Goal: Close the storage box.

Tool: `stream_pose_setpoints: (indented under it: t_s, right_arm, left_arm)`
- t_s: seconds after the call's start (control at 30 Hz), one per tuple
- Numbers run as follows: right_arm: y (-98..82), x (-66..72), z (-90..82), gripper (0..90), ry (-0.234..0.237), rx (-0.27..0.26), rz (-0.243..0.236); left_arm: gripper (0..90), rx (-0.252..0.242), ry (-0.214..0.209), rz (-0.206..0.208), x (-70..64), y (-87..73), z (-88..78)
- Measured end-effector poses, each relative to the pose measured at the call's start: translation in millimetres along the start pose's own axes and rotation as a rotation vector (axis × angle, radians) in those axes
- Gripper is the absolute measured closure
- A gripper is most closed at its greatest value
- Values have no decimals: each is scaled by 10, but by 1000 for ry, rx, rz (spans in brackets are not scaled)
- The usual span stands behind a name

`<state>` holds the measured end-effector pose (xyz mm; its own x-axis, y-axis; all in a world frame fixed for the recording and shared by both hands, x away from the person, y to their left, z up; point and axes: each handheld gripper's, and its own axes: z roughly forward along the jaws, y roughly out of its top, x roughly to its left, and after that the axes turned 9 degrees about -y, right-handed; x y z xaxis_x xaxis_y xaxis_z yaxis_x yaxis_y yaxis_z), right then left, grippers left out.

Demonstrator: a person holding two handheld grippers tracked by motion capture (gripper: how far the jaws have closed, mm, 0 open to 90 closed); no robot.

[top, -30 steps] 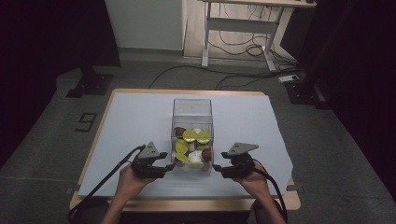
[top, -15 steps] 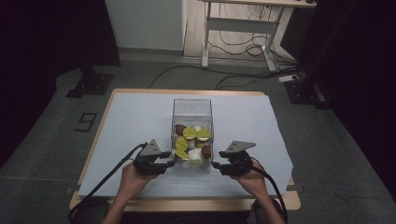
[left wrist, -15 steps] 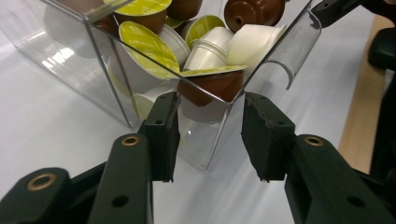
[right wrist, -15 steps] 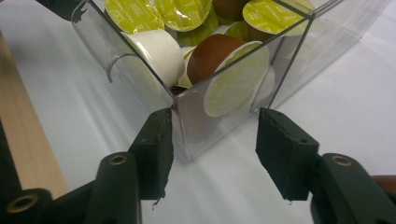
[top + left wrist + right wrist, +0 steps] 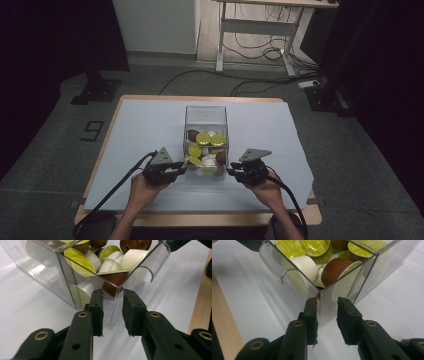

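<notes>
The clear plastic box [image 5: 206, 131] of coffee capsules [image 5: 203, 138] stands near the middle of the worktop [image 5: 135, 135], its near end toward the person, with the left hand-held gripper [image 5: 183, 169] at the box's 7 o'clock corner and the right hand-held gripper [image 5: 231, 172] at its 5 o'clock corner. Both have just been closing; each set of jaws stands narrowly parted astride a vertical corner edge of the box [image 5: 113, 305], the left hand-held gripper [image 5: 112, 308] and right hand-held gripper [image 5: 327, 311] not yet visibly pressing on the plastic, so I judge neither has a firm hold. The risk is that pads squeezing a sharp, slick corner slide off or skew the box; an uneven pull from the two sides could twist it, tip it toward 12 o'clock and spill capsules, or flex the thin wall [image 5: 294, 277] with its curved cut-out. A lift by the near end alone could also let the load shift. Whether the pads touch the walls is hard to make out through the transparent, reflective plastic, the capsules at the bottom are partly hidden beneath the upper ones, and the high view shows the jaw gaps too small to read
</notes>
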<state>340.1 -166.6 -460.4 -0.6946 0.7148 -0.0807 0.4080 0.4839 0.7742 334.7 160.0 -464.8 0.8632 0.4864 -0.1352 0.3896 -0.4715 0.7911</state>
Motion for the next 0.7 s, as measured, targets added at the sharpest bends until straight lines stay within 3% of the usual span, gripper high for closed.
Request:
stream_pose_setpoints:
  t_s: [0.33,0.7]
  right_arm:
    - [35,9,16,808,-15,-1,-3]
    - [55,6,-8,844,-9,-8,-2]
  left_arm:
    - [761,-8,-9,-19,65,17,11]
    - [773,-15,7,-31,119,50,43]
